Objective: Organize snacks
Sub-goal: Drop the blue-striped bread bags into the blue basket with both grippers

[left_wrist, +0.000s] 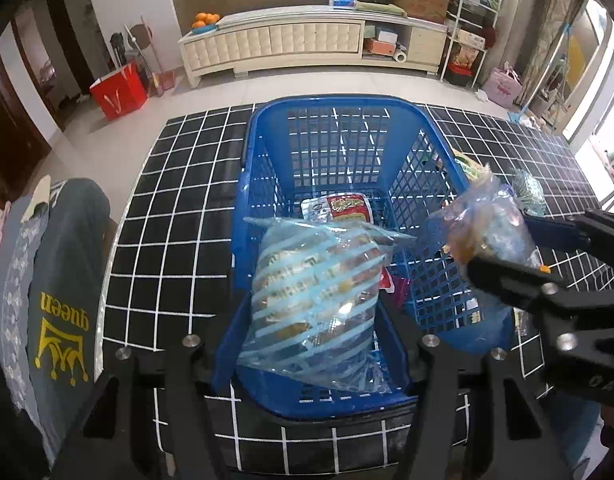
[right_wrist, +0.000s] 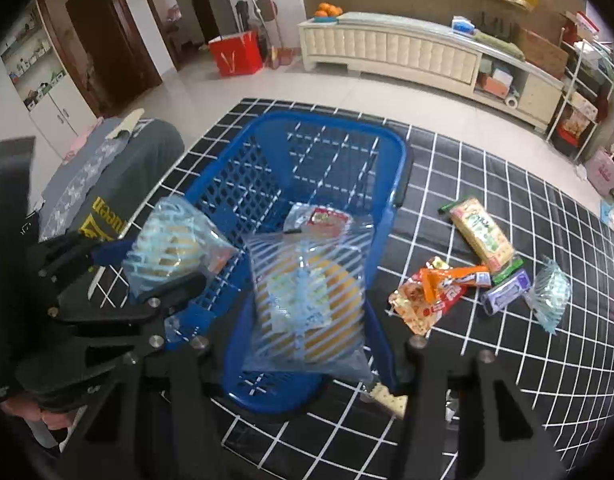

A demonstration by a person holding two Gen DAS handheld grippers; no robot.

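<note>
The left gripper clamps a blue-striped snack bag, the right gripper another striped bag; both bags hang over the blue basket directly beneath them.

A blue lattice basket is set on a black worktop crossed by a white grid. Two clear bags striped pale blue are seen, with a red-labelled packet, an orange wrapper and a yellow-green pack.
</note>
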